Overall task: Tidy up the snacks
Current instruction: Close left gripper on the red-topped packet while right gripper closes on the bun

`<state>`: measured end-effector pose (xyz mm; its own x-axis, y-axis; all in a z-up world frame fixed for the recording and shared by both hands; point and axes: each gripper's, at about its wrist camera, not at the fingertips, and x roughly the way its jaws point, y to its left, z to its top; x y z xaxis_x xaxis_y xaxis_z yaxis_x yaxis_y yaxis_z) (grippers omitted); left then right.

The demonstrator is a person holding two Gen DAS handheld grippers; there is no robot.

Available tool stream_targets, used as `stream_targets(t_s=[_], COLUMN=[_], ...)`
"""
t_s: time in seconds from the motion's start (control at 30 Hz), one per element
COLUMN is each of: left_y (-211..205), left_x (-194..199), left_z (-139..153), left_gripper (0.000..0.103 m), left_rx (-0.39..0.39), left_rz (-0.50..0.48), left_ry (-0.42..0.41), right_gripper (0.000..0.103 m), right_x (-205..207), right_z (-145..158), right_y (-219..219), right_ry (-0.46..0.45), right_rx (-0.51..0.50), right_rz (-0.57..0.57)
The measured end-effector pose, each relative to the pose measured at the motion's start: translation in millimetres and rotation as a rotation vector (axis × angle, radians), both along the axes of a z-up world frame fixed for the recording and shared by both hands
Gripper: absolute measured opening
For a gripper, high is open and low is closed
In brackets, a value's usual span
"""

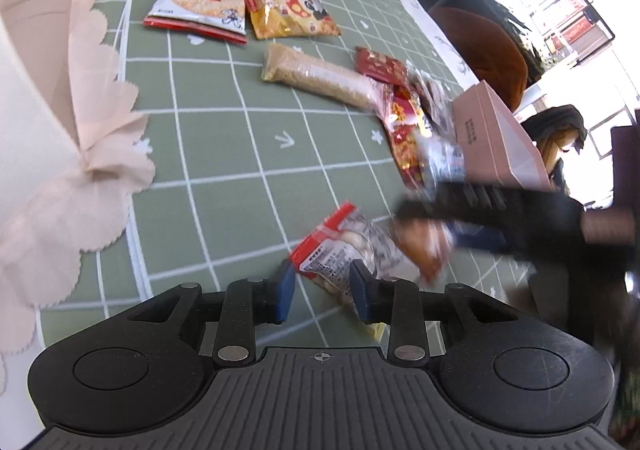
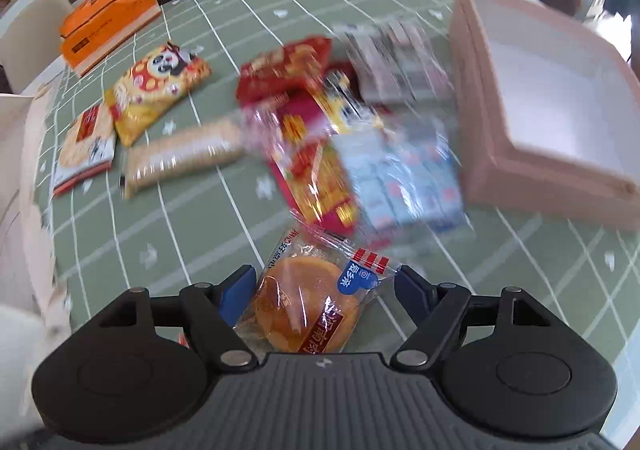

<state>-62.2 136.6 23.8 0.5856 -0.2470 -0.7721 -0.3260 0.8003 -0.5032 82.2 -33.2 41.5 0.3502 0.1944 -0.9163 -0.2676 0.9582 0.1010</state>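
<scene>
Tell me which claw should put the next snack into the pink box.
Right. The right claw already straddles the round cake packet, and the open pink box lies just ahead on its right. The left claw sits at a white-and-red packet, farther from the box.

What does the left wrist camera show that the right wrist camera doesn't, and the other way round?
Only the left wrist view shows the left gripper around a clear red-edged snack packet, with the right gripper reaching in from the right. Only the right wrist view shows the pink box's empty white inside and the round cake packet between open jaws. Both show the green checked tablecloth, the panda bag and the long cracker pack.
</scene>
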Motion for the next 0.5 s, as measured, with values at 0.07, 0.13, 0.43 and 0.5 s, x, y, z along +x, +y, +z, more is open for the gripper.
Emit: stream_targets(t_s=[0.07,0.13,0.43,0.5], left_y=[-2.3,-4.5,5.9,7.9], left_x=[2.9,6.8,47.0,52.4], left_z=[-0.3,-0.3,-0.4,2.5], left_gripper=[0.035,0.035,0.035,0.035], left_rx=[0.014,0.025,0.016,-0.003], left_rz=[-0.003,-0.008,0.045,0.043], left_ry=[-0.005,-0.013,-0.006,-0.003], right_gripper=[0.077,0.077,0.077,0.077], right_x=[-9.2,-17.4,-38.8,-39.8], right_z=[-0.2,-0.7,-2.4,-6.3], right_y=[-17.8,-35.3,-101.2,-112.2], right_ry=[0.003,0.000,-0.080,-0.085], right_rx=[0.012,0.015,-0.021,-0.025], right_rz=[-0.015,-0.030,-0.105,-0.124])
